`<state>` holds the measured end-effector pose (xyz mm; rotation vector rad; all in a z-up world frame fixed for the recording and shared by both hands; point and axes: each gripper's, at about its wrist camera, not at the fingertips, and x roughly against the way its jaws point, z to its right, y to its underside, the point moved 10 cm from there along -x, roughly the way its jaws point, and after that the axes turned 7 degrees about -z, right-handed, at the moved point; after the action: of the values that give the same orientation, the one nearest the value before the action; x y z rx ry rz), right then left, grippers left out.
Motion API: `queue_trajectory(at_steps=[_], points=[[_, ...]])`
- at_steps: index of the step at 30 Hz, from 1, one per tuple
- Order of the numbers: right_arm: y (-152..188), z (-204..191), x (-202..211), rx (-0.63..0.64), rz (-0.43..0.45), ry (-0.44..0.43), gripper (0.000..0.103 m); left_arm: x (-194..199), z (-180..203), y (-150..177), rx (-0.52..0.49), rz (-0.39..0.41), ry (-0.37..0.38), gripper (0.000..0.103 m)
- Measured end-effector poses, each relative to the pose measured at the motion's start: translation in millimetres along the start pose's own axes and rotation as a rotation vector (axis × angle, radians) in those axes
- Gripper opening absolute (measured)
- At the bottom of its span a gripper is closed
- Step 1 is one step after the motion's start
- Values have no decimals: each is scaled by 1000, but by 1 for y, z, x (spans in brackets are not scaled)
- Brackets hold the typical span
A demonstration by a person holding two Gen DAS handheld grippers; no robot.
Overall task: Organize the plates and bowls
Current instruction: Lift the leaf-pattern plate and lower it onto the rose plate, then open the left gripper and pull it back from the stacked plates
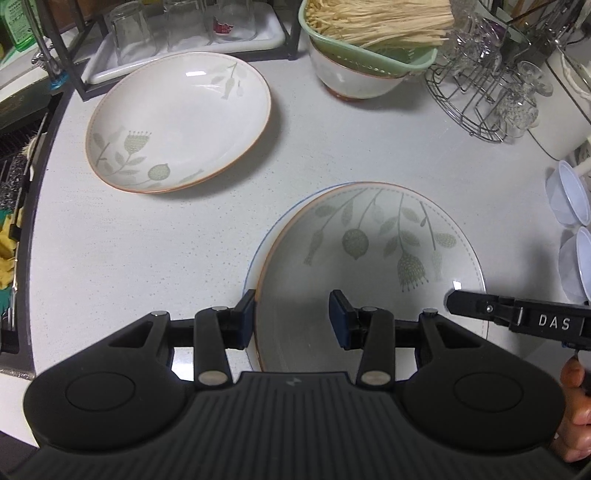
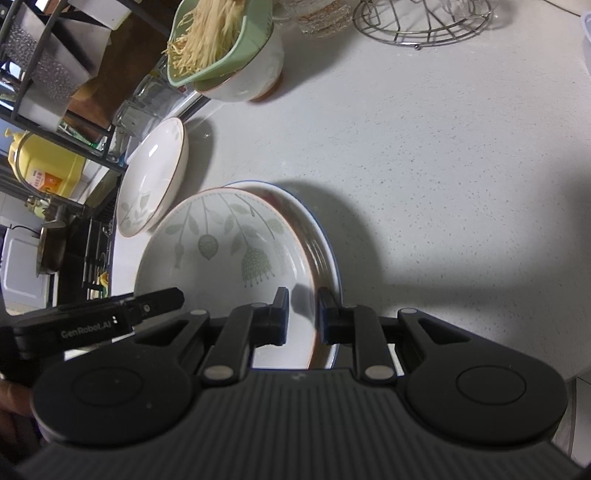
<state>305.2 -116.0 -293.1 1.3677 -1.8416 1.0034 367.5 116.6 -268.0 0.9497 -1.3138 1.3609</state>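
Note:
A leaf-patterned shallow bowl [image 1: 369, 266] rests on a blue-rimmed plate [image 1: 255, 258] near the counter's front; both show in the right wrist view, the bowl [image 2: 221, 266] on the plate [image 2: 325, 251]. My left gripper [image 1: 291, 319] is open, its fingers straddling the bowl's left rim. My right gripper [image 2: 303, 315] is open, its fingers straddling the bowl's right rim. A second leaf-patterned bowl [image 1: 177, 122] lies apart at the back left, also in the right wrist view [image 2: 151, 181].
A white bowl [image 1: 351, 79] holding a green colander of noodles [image 1: 369, 33] stands at the back. A wire glass rack [image 1: 487, 92] is at the back right, a tray of glasses [image 1: 177, 40] at the back left. Plastic cups [image 1: 572, 221] lie right. The sink edge [image 1: 33, 177] is left.

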Motion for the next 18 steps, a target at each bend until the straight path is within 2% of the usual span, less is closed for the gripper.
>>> queue_trajectory(at_steps=[11, 18], points=[[-11, -9, 11, 96, 50, 39, 19, 37, 7, -5, 55, 84, 19, 49], [-22, -16, 45, 146, 135, 42, 19, 73, 25, -6, 58, 158, 49, 49]])
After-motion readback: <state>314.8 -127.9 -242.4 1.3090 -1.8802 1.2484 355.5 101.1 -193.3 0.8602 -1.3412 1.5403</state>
